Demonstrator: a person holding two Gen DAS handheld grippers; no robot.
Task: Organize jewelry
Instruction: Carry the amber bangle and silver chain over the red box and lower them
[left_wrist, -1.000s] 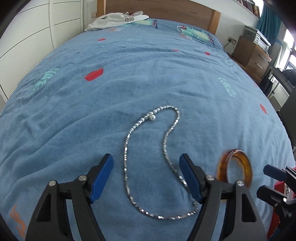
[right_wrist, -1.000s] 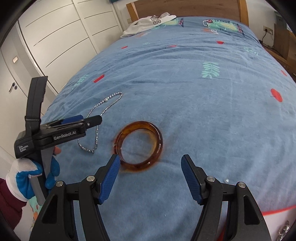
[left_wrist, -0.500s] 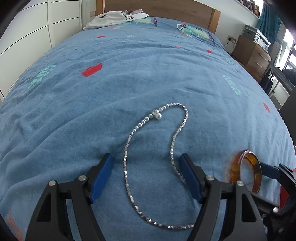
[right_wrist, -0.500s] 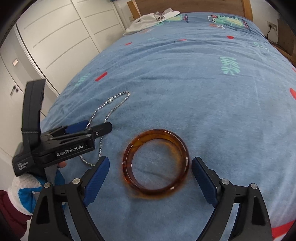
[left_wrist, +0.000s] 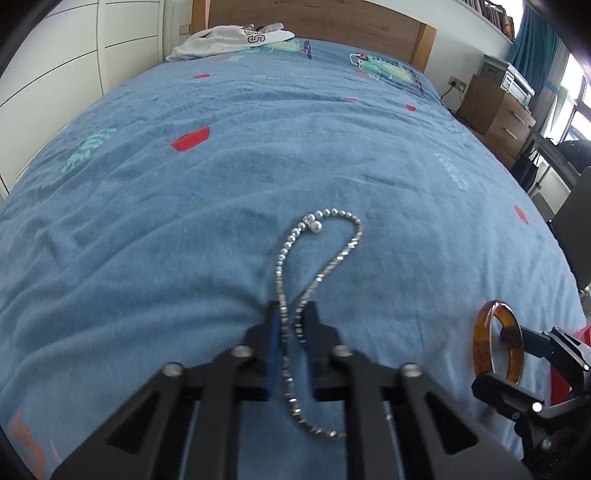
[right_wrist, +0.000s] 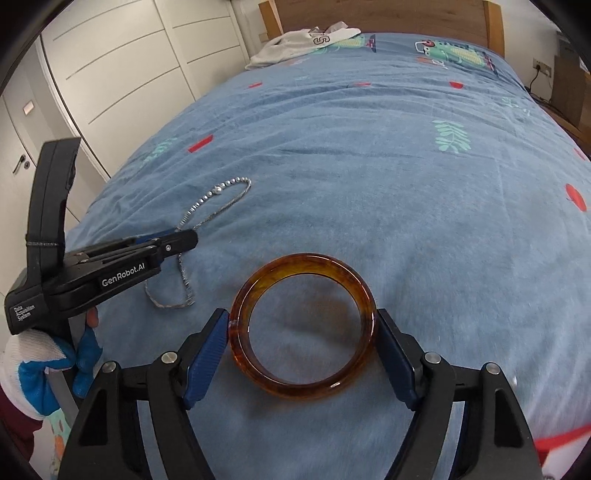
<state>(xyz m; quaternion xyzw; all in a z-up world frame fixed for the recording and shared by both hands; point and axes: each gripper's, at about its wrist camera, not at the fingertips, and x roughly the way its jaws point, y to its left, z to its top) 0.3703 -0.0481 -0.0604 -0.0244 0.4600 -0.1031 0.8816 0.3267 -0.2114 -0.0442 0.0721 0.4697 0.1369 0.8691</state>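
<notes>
Left wrist view: our left gripper (left_wrist: 291, 325) is now nearly closed, its pads pinched on both strands of the necklace (left_wrist: 317, 258). Half a sec ago those jaws were wide apart w/ the chain lying loose btwn them, so the squeeze has just happened. The chain's pearl end still rests on the bedspread (left_wrist: 221, 166), ahead of the gripper; its tail loops back under the fingers, toward us. Nothing is lifted yet. To the right of the necklace, the bangle (left_wrist: 498, 343) stands on edge in the other claw, which we see side-on.

Right wrist view: our right gripper (right_wrist: 301, 332) has both blue pads touching the bangle (right_wrist: 303, 325) on opposite sides, so it's closed to ring width and gripping. A moment back the pads stood clear of the ring; now they're in contact. The bangle sits just right of the necklace (right_wrist: 207, 218), near the bed's foot edge. The left gripper (right_wrist: 177, 240) shows beside it, tips together on the chain.

Meaning for the task, as we judge it: both pieces are in hand at once, so the pickup phase is about done. Next is prob. lifting both and carrying them to storage. A red object peeks in at the lower right corner, but we can't tell what it is. Risk: the chain's free end may drag or slip from the pinch.
</notes>
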